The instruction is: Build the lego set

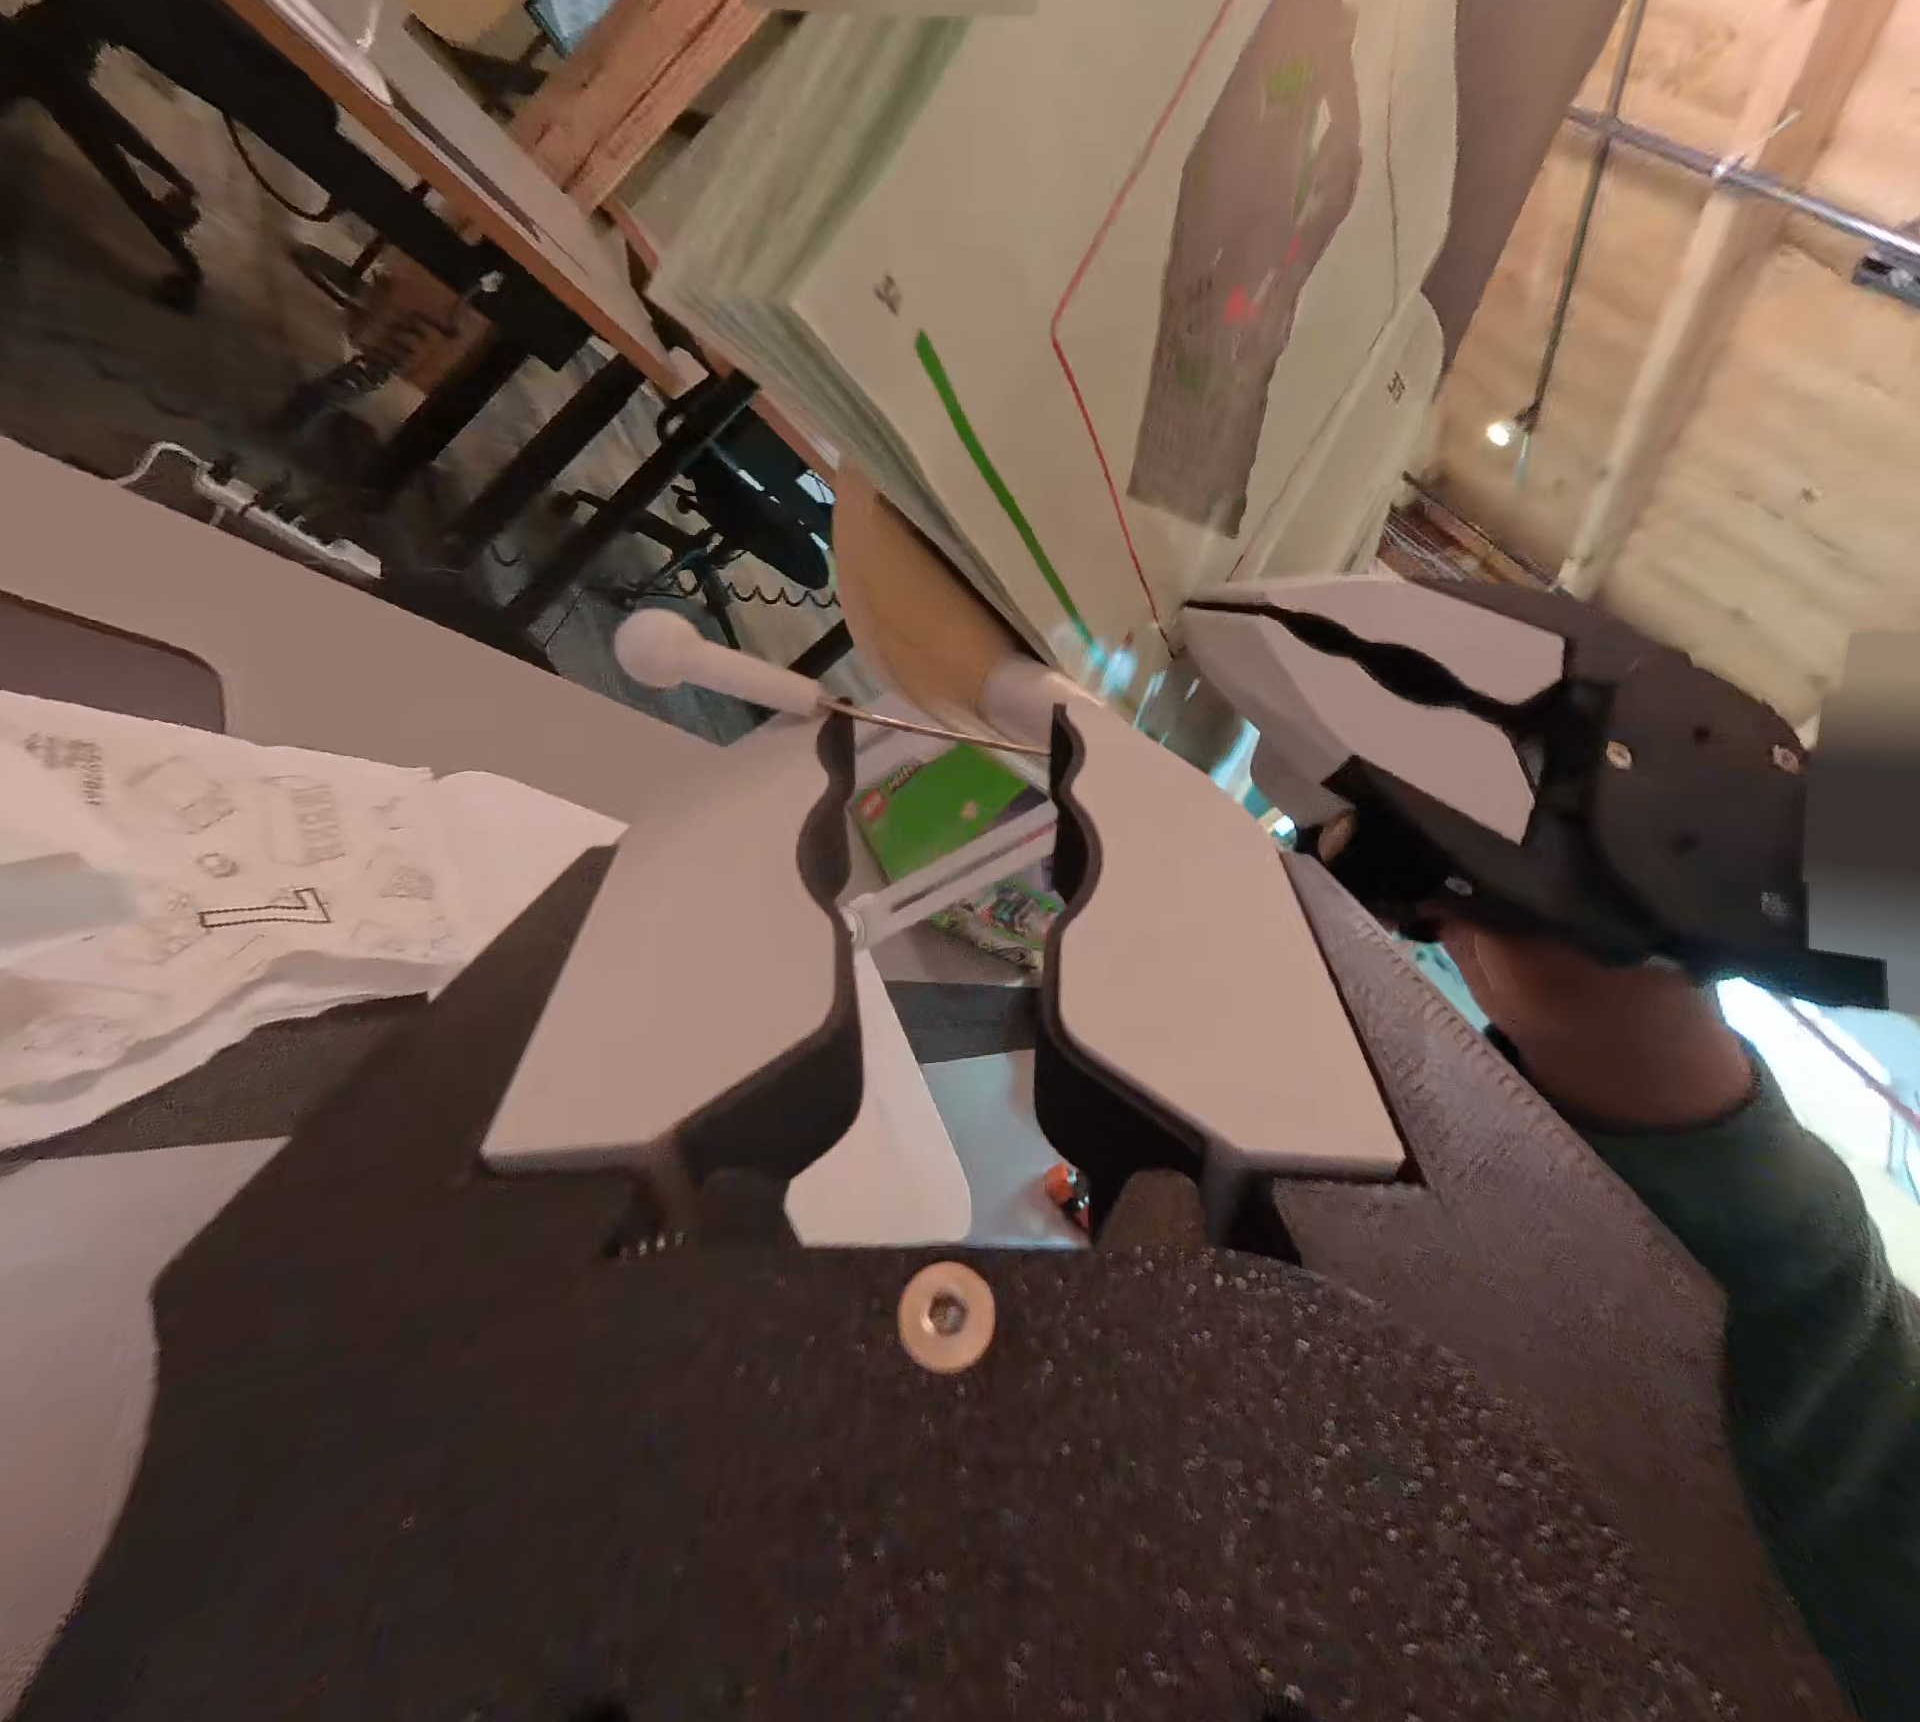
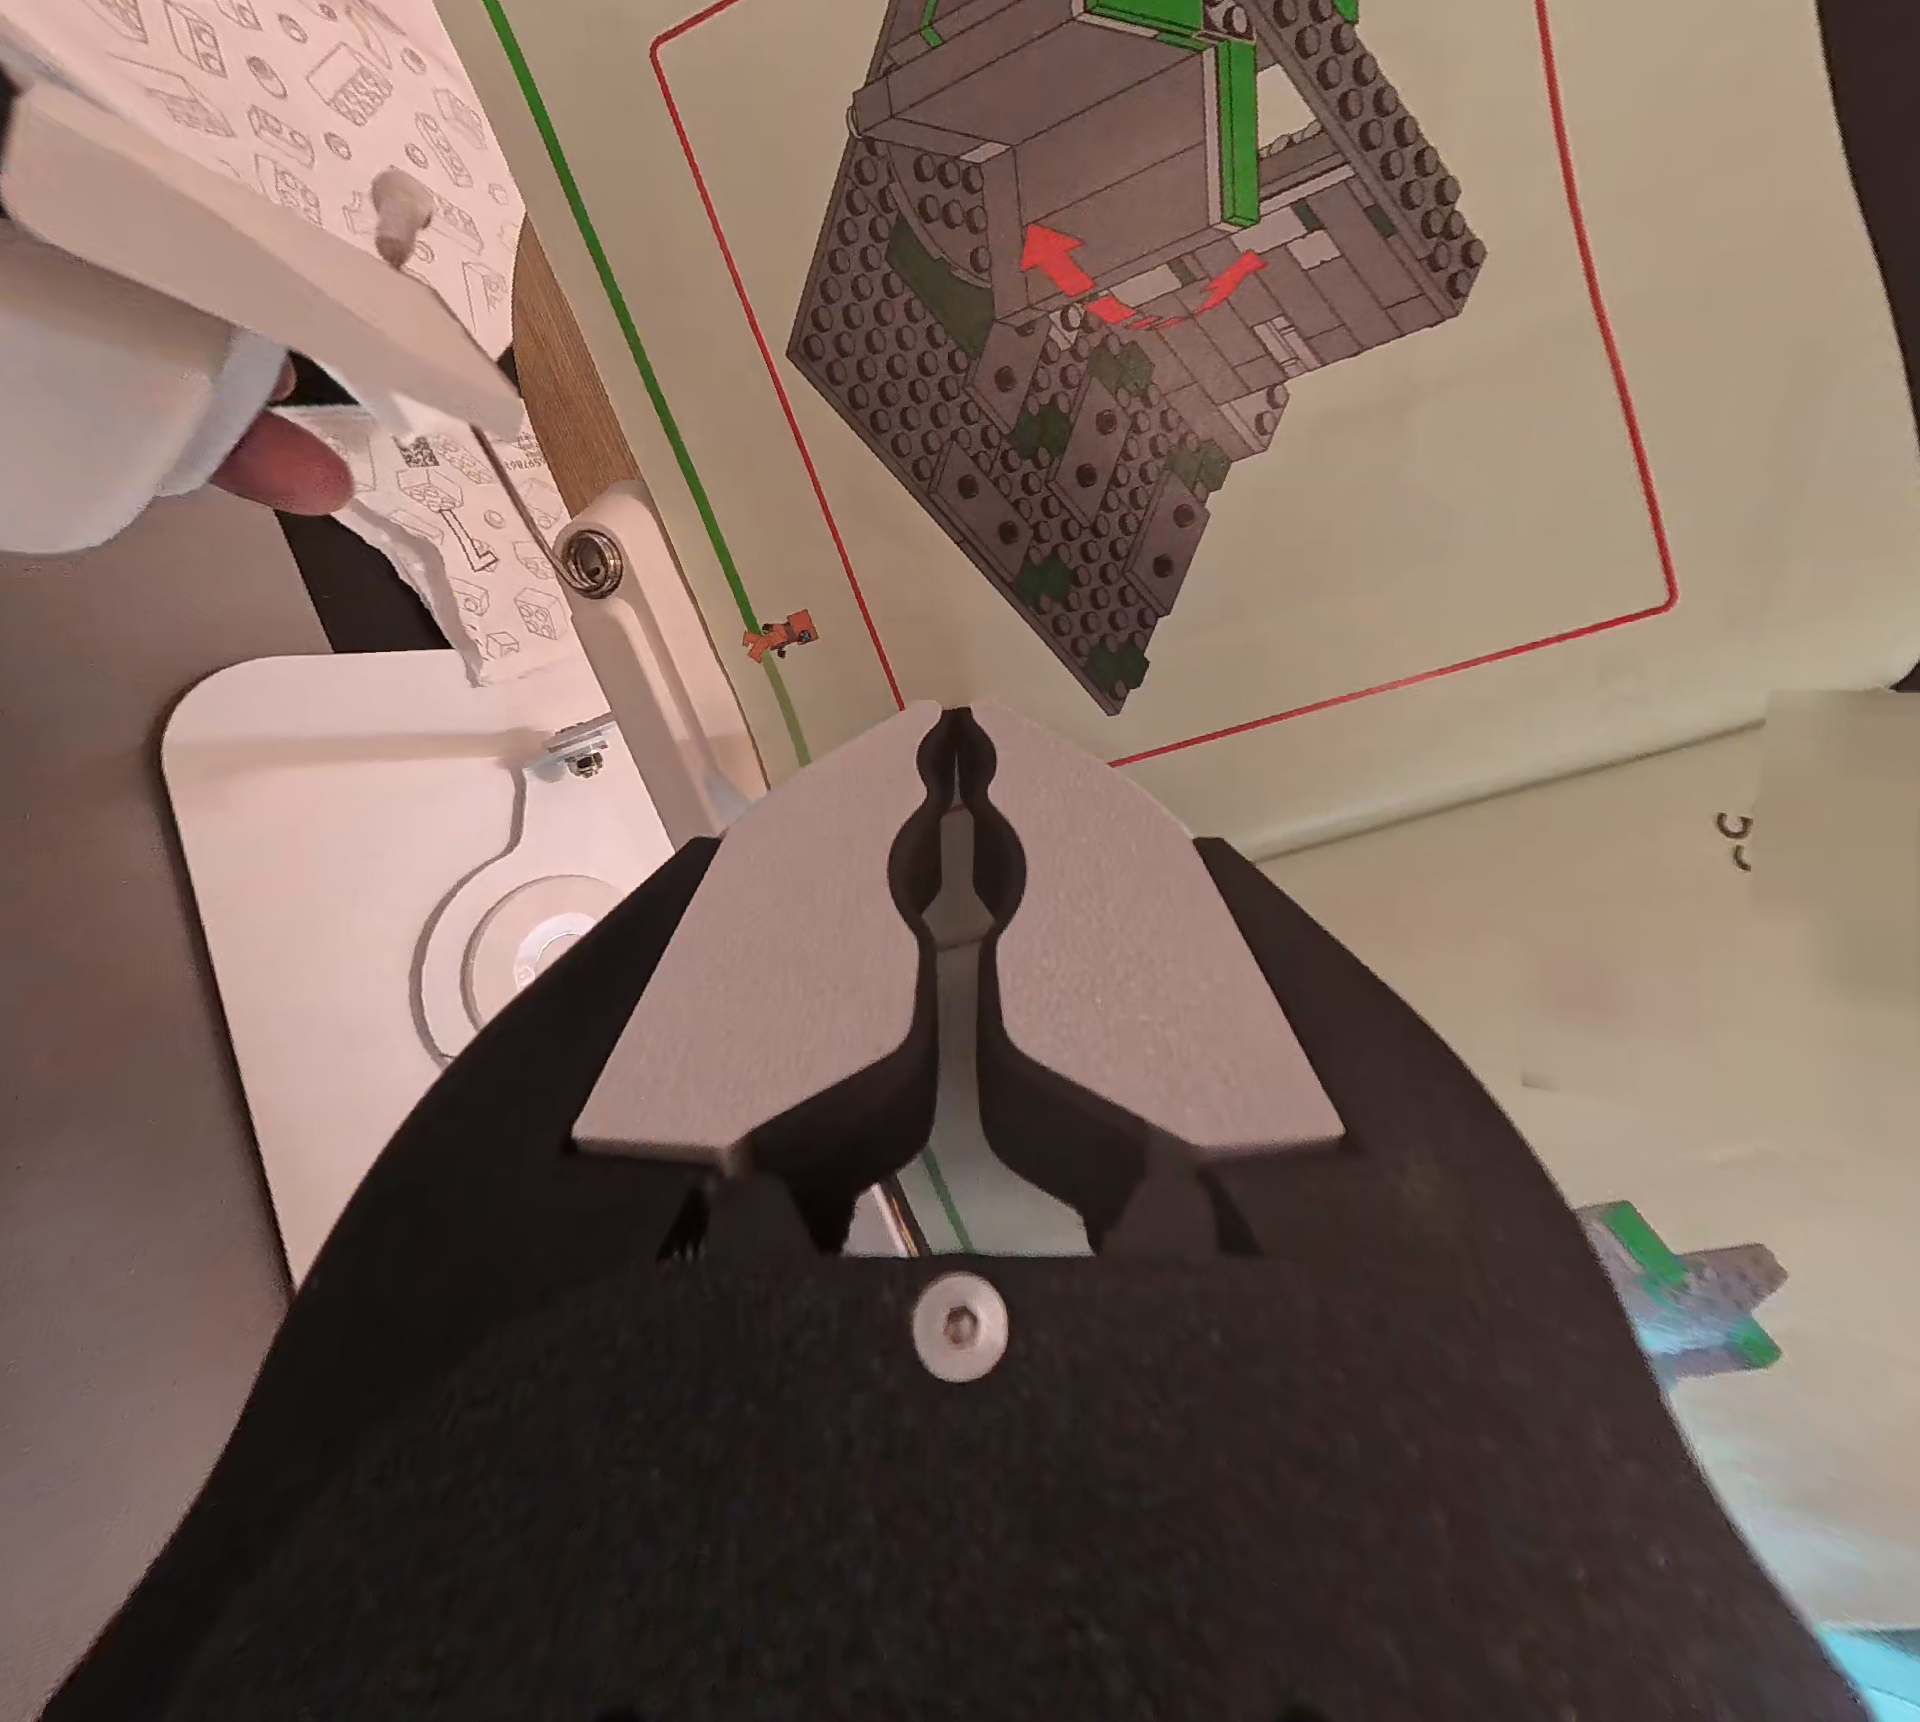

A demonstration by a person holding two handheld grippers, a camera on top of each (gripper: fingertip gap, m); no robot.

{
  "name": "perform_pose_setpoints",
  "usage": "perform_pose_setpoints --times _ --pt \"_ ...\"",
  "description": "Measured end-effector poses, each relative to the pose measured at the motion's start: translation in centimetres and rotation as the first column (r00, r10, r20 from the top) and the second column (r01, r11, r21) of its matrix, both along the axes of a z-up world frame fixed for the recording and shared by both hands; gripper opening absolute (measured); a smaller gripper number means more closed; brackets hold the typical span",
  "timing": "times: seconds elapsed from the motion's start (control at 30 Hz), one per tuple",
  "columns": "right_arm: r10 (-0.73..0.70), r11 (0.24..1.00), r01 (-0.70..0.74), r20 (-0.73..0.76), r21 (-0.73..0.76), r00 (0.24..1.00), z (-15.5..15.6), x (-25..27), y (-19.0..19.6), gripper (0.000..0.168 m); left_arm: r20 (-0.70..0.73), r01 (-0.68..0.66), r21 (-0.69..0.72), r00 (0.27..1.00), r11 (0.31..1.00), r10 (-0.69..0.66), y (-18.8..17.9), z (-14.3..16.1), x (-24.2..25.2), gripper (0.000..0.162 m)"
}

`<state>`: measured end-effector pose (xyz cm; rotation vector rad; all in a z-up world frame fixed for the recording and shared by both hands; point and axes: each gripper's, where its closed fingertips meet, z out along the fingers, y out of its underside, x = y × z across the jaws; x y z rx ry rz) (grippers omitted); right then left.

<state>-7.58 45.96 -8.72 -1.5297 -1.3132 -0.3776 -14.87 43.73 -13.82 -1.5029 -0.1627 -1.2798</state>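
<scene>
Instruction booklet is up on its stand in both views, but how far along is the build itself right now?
Partly built: the open instruction booklet shows a largely assembled grey-and-green model, and a blurred grey-and-green assembly sits at the right wrist view's edge. In hand: no brick. The right gripper is shut at the page's lower edge, whether pinching it is unclear; the left gripper is open and empty. Left: the pictured step, unpages beyond it cannot be judged.

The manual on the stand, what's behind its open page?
The manual leans on a wooden board of the white stand; only a strip of the board shows at the page's left edge. The rest is covered by the page.
</scene>
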Motion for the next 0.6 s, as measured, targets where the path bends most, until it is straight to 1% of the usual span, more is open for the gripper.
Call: perform_pose_setpoints --times 0.07,0.1,0.3,0.37,0.43,0.6 --pt "-0.002 1.000 0.002 -0.011 0.000 1.000 0.0 0.0 0.0 0.000 0.007 -0.035 -0.029 0.999 0.999 0.035 0.5 0.0 -0.5 0.021" --pt "-0.005 1.000 0.005 -0.016 0.000 1.000 0.0 0.0 0.1 0.000 0.018 -0.050 -0.028 0.999 0.998 0.051 0.5 0.3 -0.7 0.018" --pt "-0.029 0.999 0.028 -0.045 -0.024 0.999 0.0 -0.2 0.3 0.000 -0.057 -0.152 -0.088 0.987 0.984 0.147 0.6 0.4 -0.9 0.016" --pt "-0.034 0.999 0.033 -0.029 -0.022 0.999 -0.1 -0.3 0.3 0.000 -0.065 -0.183 -0.064 0.982 0.981 0.179 0.2 1.4 -1.0 0.010" --pt "-0.044 0.999 0.044 -0.010 -0.011 0.999 0.0 -0.4 0.2 0.000 -0.112 -0.211 -0.061 0.973 0.975 0.204 0.0 2.2 -0.9 0.007" --pt "-0.075 0.997 0.075 -0.027 -0.031 0.997 -0.1 -0.5 0.2 0.000 -0.164 -0.260 -0.054 0.955 0.964 0.248 -0.4 2.6 -0.8 0.005"
